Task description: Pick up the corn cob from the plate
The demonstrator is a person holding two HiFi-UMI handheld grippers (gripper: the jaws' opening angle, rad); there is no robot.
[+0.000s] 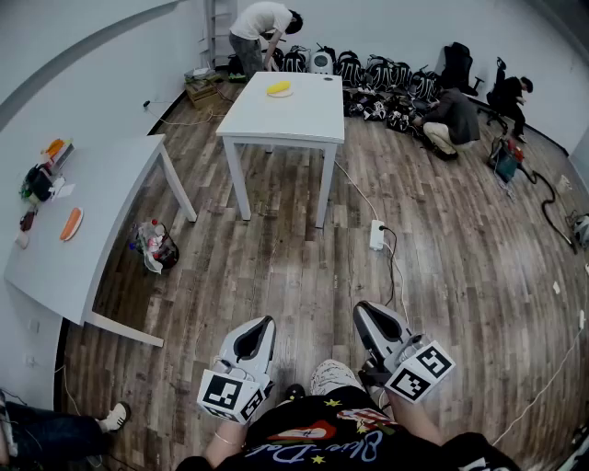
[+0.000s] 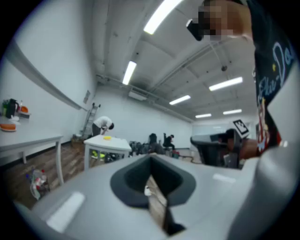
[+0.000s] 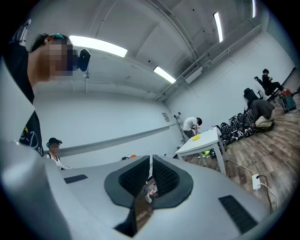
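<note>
A yellow corn cob (image 1: 278, 88) lies on a white plate (image 1: 282, 94) on the far white table (image 1: 304, 115) across the room. It also shows small and far off as the corn cob (image 2: 107, 138) in the left gripper view and the corn cob (image 3: 196, 137) in the right gripper view. My left gripper (image 1: 267, 321) and right gripper (image 1: 361, 309) are held close to my body, level, pointing toward that table. Both are shut with nothing between their pads. Wood floor separates them from the table.
A long white table (image 1: 110, 198) at the left carries an orange item (image 1: 71, 224) and clutter. A bag of bottles (image 1: 155, 246) sits on the floor beside it. A power strip (image 1: 376, 235) with cable lies ahead. People (image 1: 262, 28) and backpacks (image 1: 386, 78) line the far wall.
</note>
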